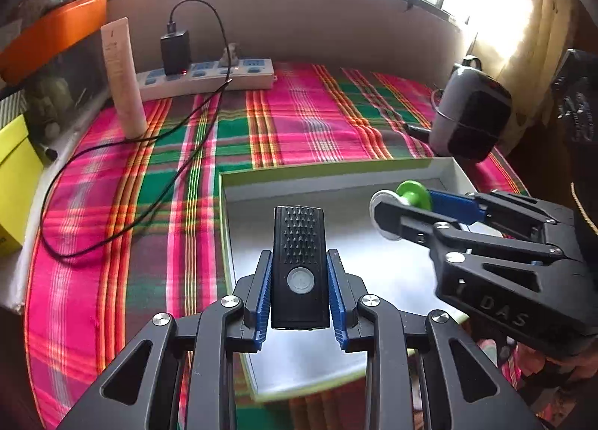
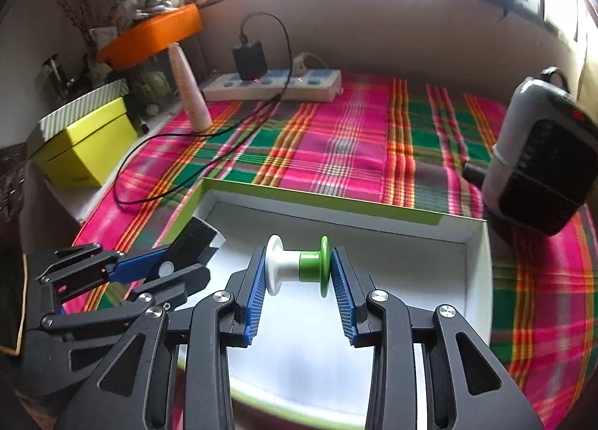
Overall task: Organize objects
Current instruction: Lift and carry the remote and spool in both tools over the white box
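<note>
gripped in the left claw [image 1: 301, 291], a ribbed black rectangular plastic gadget [image 1: 301, 261] hangs over the shallow white cardboard box [image 1: 336, 172]; right claw [image 2: 299, 273] clamps a white-and-green plastic spool [image 2: 297, 265]. both should lower near the floor before releasing, apart.

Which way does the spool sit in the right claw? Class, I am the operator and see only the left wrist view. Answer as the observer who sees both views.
Observer: The spool lies crosswise in the right claw, with one blue pad on its white end and the other on its green end.
Operator: Is its middle one colour? A finger hides it from me.
Observer: No, the barrel is half white and half green.
Operator: What sits on the yellow box at my left edge? I see only a sliver.
Observer: A striped box rests on top of the yellow box.
</note>
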`<state>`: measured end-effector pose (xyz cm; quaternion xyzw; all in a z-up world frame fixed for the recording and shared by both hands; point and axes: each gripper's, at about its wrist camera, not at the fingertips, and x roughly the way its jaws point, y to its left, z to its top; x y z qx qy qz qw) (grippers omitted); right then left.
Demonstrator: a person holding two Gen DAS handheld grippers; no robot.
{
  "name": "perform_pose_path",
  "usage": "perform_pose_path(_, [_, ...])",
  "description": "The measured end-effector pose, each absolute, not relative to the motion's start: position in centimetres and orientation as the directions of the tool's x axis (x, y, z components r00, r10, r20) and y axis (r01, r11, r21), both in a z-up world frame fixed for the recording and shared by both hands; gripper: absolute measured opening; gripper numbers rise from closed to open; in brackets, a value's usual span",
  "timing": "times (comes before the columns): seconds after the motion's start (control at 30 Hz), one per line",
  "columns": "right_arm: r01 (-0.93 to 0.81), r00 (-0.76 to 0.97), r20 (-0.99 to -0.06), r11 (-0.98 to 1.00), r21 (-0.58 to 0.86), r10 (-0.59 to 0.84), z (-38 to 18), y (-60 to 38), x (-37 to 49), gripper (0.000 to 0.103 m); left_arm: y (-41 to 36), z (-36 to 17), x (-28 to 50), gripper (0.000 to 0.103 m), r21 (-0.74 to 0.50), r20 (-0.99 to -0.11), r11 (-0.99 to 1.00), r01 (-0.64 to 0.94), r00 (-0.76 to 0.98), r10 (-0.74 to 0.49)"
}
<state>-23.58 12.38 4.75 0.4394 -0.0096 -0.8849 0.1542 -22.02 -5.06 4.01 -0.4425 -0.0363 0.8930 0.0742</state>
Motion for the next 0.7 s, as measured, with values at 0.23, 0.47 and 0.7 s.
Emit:
perform_pose_path(0.23, [0.256,-0.548,-0.793,-0.956,0.143,-0.266,3.8,12.3,-25.4,0.036,-4.9,3.2,-24.0,0.025,-0.117,-0.802,-0.989,-0.093,-0.579,0.149])
perform_pose_path(0.47, [0.245,-0.534,-0.807,-0.959,0.139,-0.253,3.2,12.0,-26.4,0.036,-4.8,2.5,-24.9,0.026,-0.104,-0.816,-0.991,-0.087,-0.562,0.135])
perform_pose_path(0.7, [0.240,-0.532,-0.809,-0.961,0.138,-0.249,2.8,12.0,-26.6,0.036,-4.6,2.6,-25.0,0.026,-0.090,-0.816,-0.992,-0.091,-0.564,0.126])
